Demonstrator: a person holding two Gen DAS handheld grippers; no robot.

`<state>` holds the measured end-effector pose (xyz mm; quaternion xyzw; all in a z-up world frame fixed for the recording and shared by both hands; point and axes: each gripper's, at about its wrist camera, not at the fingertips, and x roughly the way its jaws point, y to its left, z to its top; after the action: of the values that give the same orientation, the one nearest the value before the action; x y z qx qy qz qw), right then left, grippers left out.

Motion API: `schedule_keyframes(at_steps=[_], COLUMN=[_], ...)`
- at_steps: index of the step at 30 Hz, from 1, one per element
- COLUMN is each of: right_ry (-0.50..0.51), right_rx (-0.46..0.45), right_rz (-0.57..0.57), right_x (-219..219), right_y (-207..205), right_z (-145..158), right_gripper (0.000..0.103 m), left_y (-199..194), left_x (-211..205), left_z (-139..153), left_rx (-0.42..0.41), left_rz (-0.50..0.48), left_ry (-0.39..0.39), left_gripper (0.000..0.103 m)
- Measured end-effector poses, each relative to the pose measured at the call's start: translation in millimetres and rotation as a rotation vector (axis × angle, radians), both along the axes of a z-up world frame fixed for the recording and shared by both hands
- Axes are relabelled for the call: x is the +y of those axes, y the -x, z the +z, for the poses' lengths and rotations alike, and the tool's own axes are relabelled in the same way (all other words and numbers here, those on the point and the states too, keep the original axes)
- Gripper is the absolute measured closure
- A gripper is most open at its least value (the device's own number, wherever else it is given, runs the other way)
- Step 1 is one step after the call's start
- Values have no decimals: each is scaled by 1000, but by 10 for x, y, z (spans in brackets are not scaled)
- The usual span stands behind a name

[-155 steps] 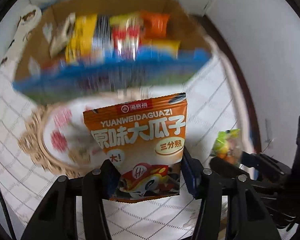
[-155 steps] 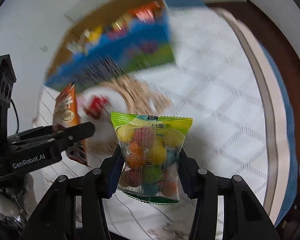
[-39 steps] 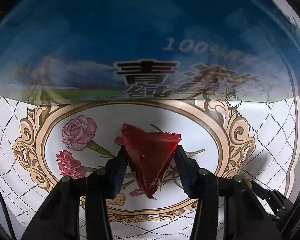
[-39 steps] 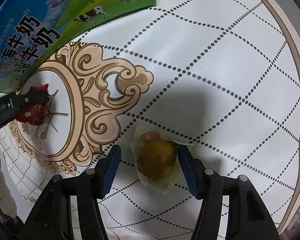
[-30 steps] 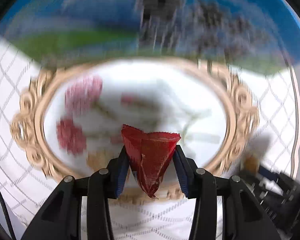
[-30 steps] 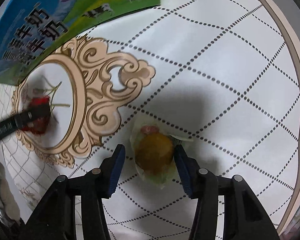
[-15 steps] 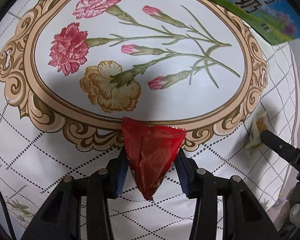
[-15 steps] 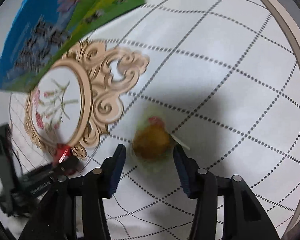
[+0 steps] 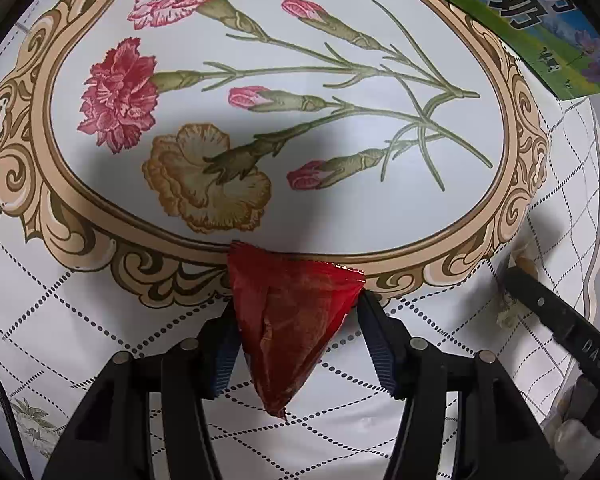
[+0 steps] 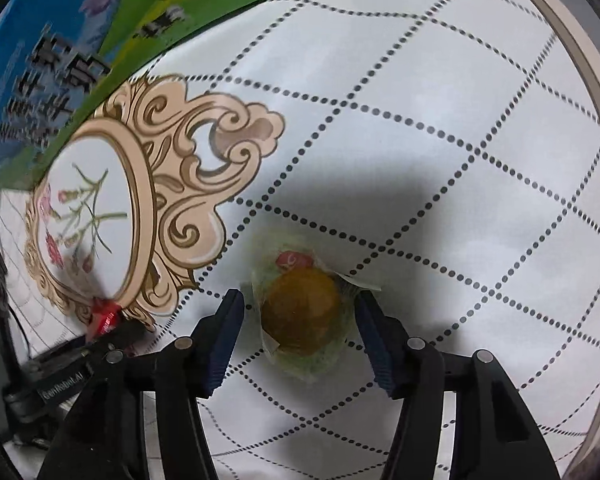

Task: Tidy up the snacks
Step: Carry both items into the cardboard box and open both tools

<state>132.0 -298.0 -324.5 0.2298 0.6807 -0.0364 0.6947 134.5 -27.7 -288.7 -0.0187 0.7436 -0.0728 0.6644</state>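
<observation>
- A red packet [image 9: 296, 320], translucent crinkled wrapper tapering to a point at the bottom, is pinched between the left gripper's [image 9: 296, 332] pads, its crimped top edge level with the ornate gold border of the cloth.
- A round brown pastry [image 10: 302, 318] in a clear, greenish-tinted wrapper with a small red label at its top sits between the right gripper's [image 10: 298, 332] pads; the right pad meets the wrapper's edge, the left stands just clear.
</observation>
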Motion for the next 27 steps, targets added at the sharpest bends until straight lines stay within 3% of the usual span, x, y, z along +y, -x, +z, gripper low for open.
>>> schedule_keyframes(at_steps=[3,9,18,22,27], right_ry=[5,-6,-79,-113,-132], right_rx=[-18,-50,-114,-173,-291], right_rz=[54,110,137,132,129], right_x=[109,424,629,665,585], right_y=[1,-9,-51,-131,-334], right_z=[36,98,392,668,1256], right_gripper=[56,58,58,58,58], left_y=[25,58,-3,-110,-331], left_x=[-78,-193,-303,-384,-428], left_z=[62,143,671,1031,1598], left_rx=[-43,-73,-158,-204,-292], left_rz=[-24,-55,-88,-92,-75], left_ry=[-24,-45,0,51,140], left_gripper=[61,65,66,66,66])
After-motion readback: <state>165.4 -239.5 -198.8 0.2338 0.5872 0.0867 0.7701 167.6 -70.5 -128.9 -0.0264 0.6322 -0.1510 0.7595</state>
